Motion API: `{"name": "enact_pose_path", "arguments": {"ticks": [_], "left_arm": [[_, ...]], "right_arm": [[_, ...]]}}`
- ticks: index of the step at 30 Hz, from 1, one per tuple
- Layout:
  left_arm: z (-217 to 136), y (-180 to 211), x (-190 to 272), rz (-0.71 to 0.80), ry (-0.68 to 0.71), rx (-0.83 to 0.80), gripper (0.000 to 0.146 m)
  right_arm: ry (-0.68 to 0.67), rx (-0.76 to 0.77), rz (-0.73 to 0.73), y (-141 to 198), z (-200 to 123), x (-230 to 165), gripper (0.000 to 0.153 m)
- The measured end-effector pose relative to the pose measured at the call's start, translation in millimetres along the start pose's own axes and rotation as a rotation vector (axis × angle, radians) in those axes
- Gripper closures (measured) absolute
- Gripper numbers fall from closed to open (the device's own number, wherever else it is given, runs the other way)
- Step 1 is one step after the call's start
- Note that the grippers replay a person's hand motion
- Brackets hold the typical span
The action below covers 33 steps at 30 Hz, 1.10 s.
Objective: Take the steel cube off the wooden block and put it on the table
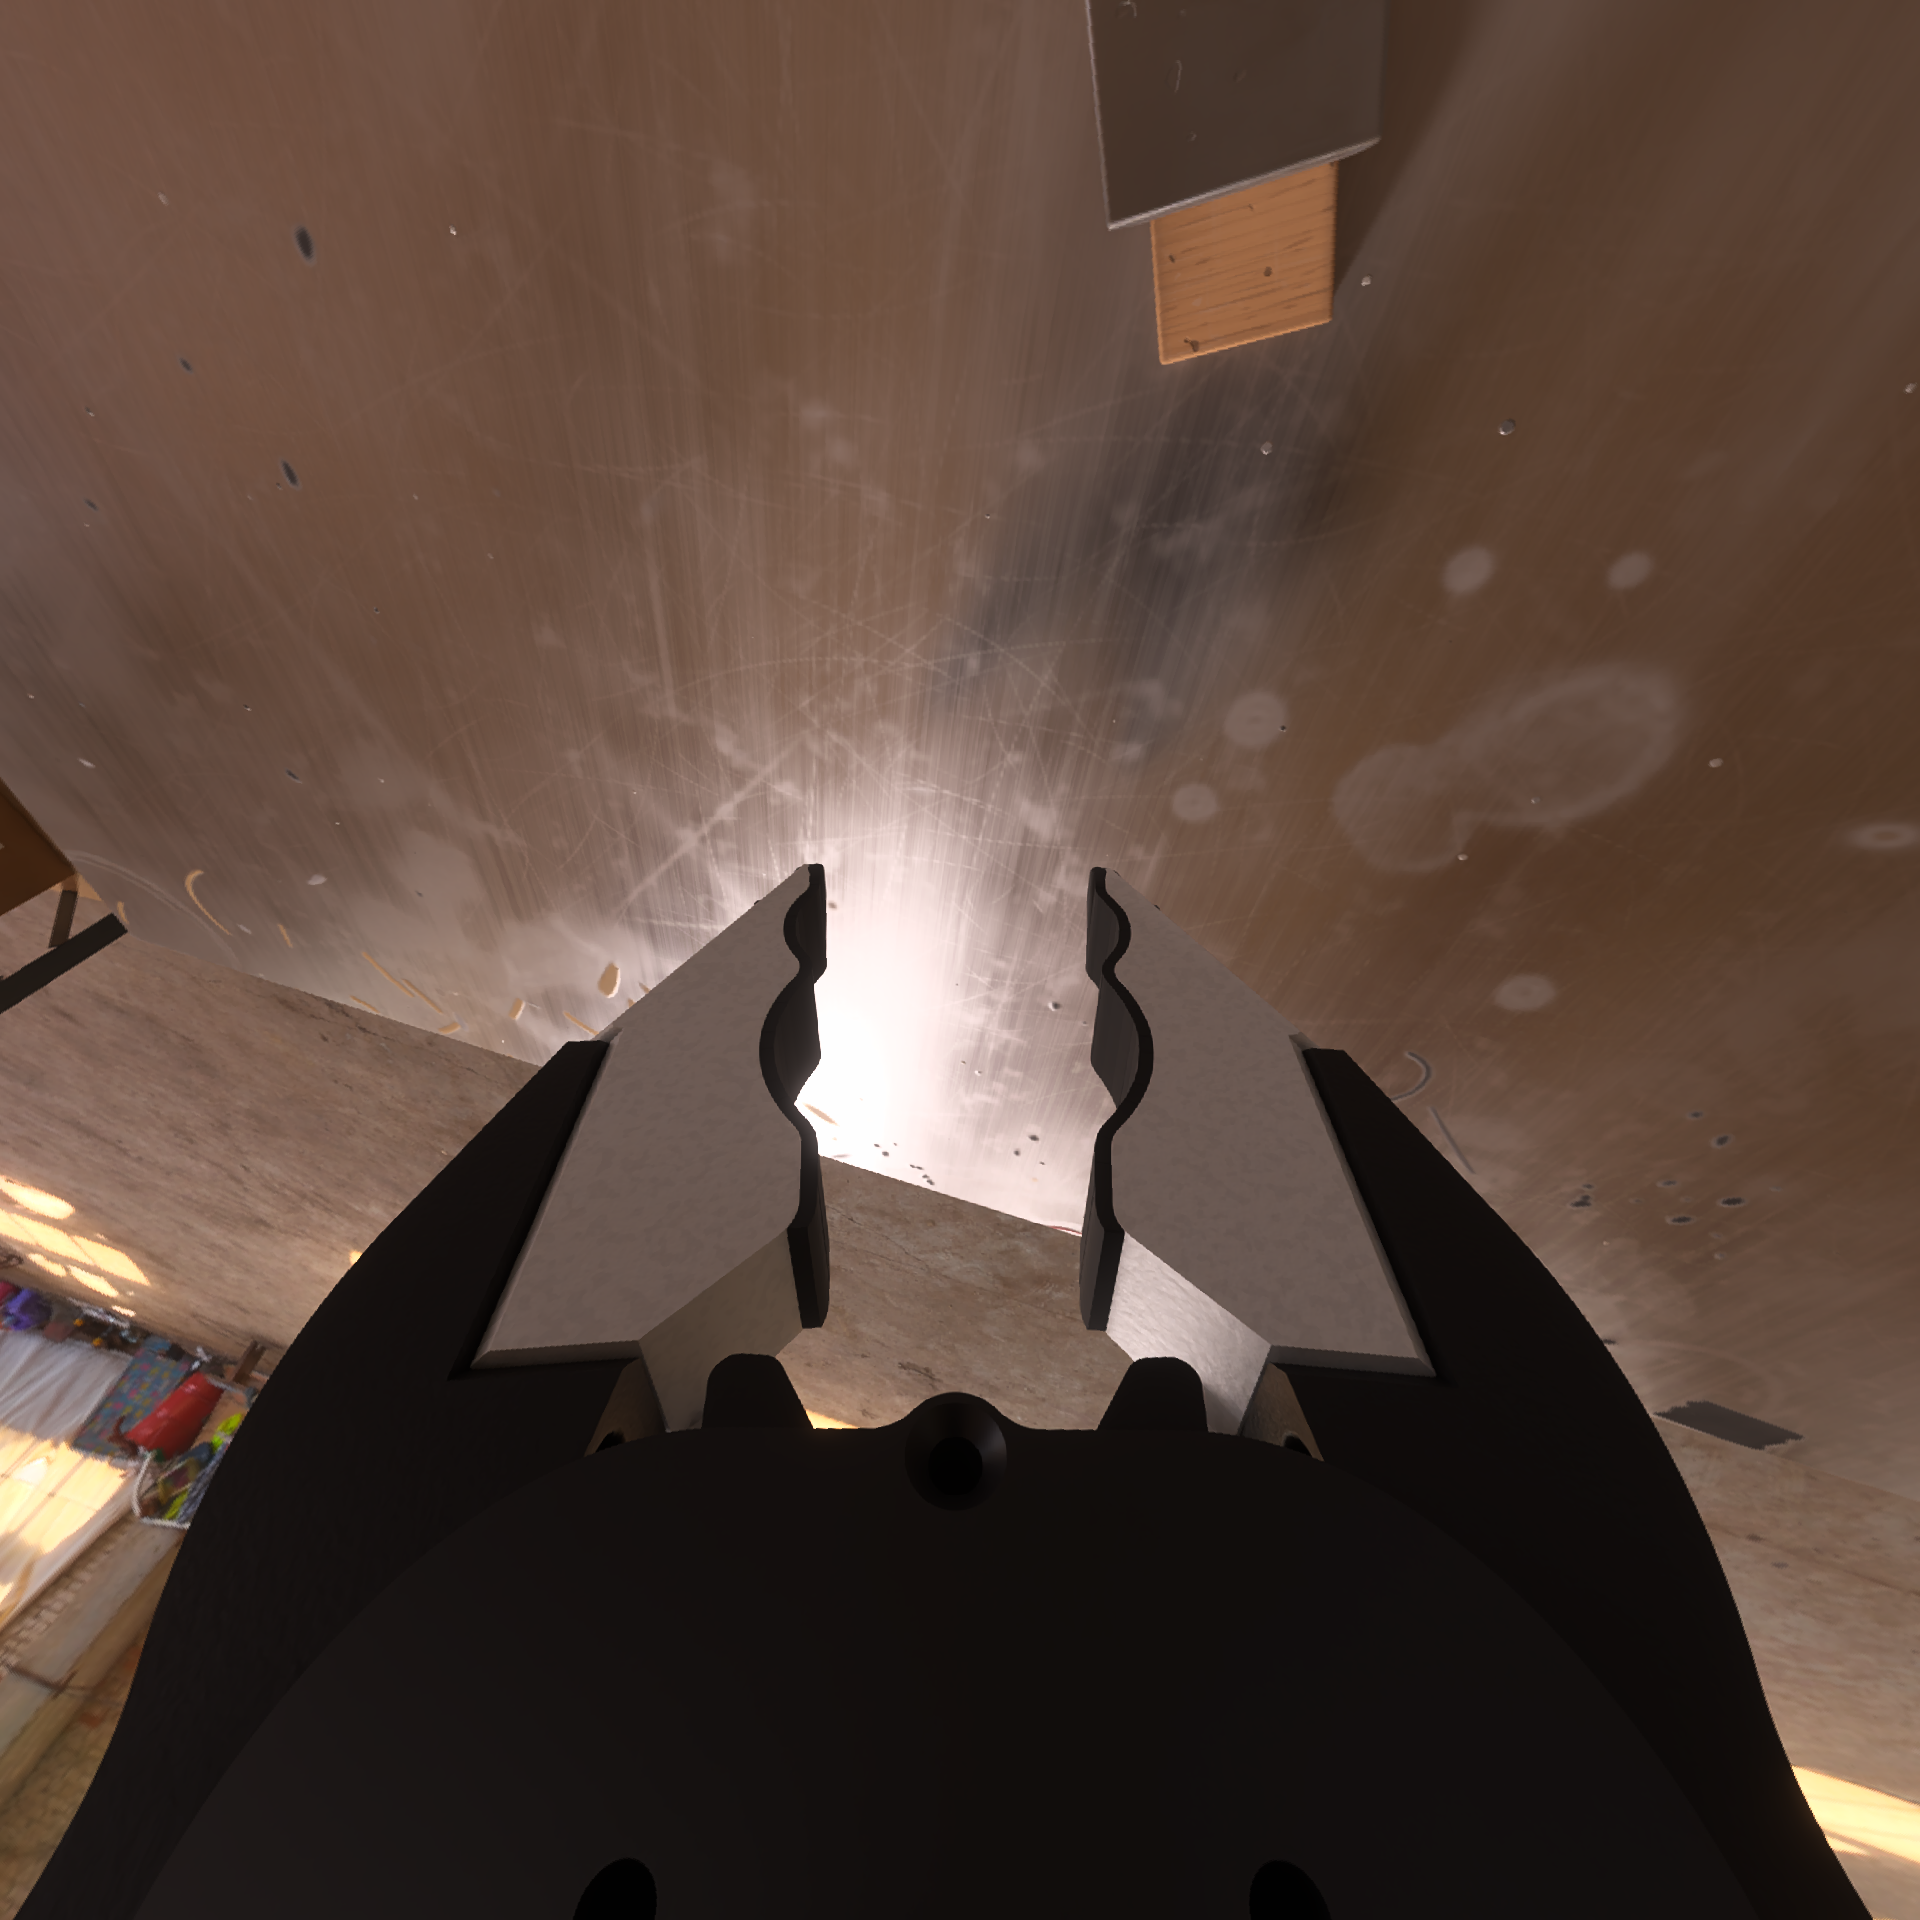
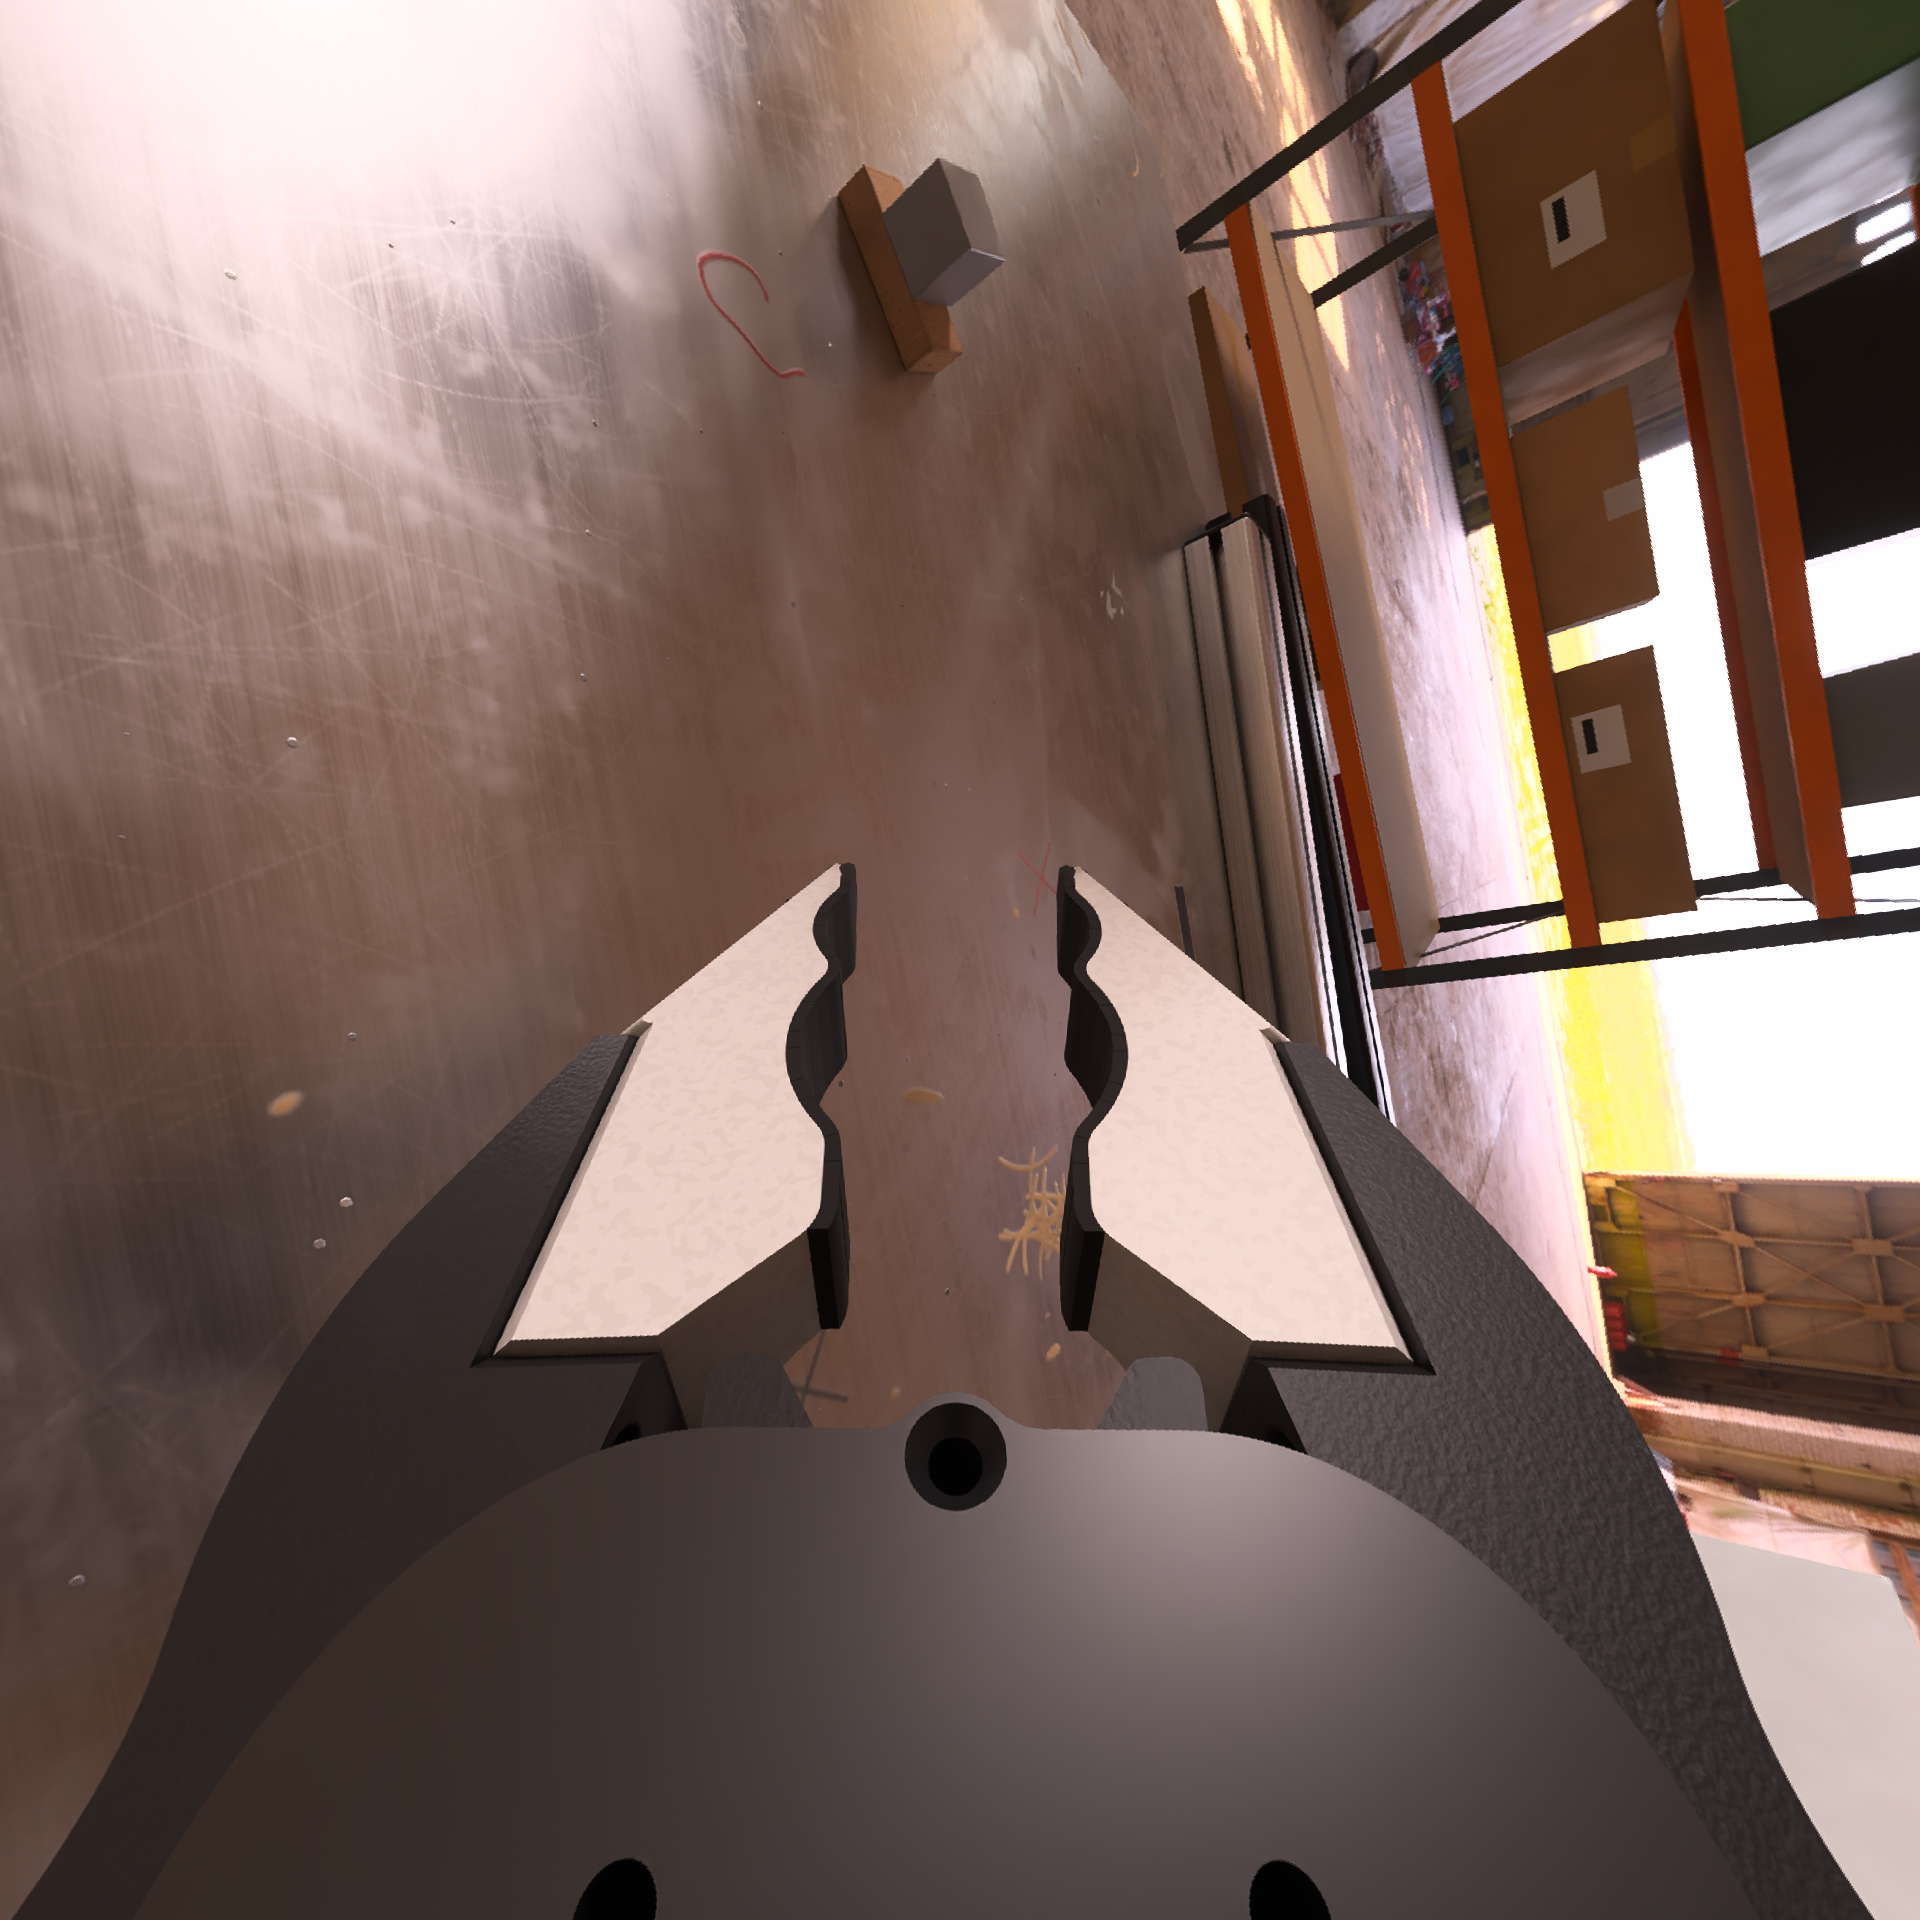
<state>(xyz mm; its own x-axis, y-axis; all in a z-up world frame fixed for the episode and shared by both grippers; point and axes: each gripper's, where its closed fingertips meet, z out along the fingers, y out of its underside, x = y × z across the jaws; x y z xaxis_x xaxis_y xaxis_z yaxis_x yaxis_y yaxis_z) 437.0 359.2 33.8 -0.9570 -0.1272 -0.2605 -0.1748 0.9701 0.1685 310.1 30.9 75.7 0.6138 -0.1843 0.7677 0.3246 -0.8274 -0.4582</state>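
Observation:
The grey steel cube point(image 1: 1236, 94) sits on the wooden block point(image 1: 1245, 265) at the top right of the left wrist view, on the scratched brown metal table point(image 1: 727, 520). My left gripper point(image 1: 956, 883) is open and empty, well short of the block and to its left. In the right wrist view the steel cube point(image 2: 940, 231) rests on the wooden block point(image 2: 899, 275) far ahead at the top centre. My right gripper point(image 2: 956, 878) is open and empty, far from it over the table point(image 2: 416, 623).
A red string point(image 2: 743, 312) lies on the table beside the block. Wood shavings point(image 2: 1034, 1210) lie near the right gripper. Grey metal bars point(image 2: 1242, 748) lie along the table's edge. An orange shelf rack point(image 2: 1558, 520) with cardboard boxes stands beyond. The table's edge point(image 1: 312, 987) is near the left gripper.

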Motion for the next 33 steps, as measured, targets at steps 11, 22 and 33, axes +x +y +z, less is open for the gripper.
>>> {"name": "enact_pose_path", "arguments": {"ticks": [11,22,33], "left_arm": [[-75,-8,-24,-0.153,-0.186,0.091,0.099],[-189,-186,68,-0.015,-0.169,0.456,0.099],[-107,-251,106,0.065,0.051,0.168,0.092]], "right_arm": [[-0.032,0.145,-0.108,-28,-10,-17,0.121],[-0.2,0.346,-0.279,-68,-22,-82,0.115],[-0.228,0.333,-0.33,-63,-21,-95,0.112]]}}
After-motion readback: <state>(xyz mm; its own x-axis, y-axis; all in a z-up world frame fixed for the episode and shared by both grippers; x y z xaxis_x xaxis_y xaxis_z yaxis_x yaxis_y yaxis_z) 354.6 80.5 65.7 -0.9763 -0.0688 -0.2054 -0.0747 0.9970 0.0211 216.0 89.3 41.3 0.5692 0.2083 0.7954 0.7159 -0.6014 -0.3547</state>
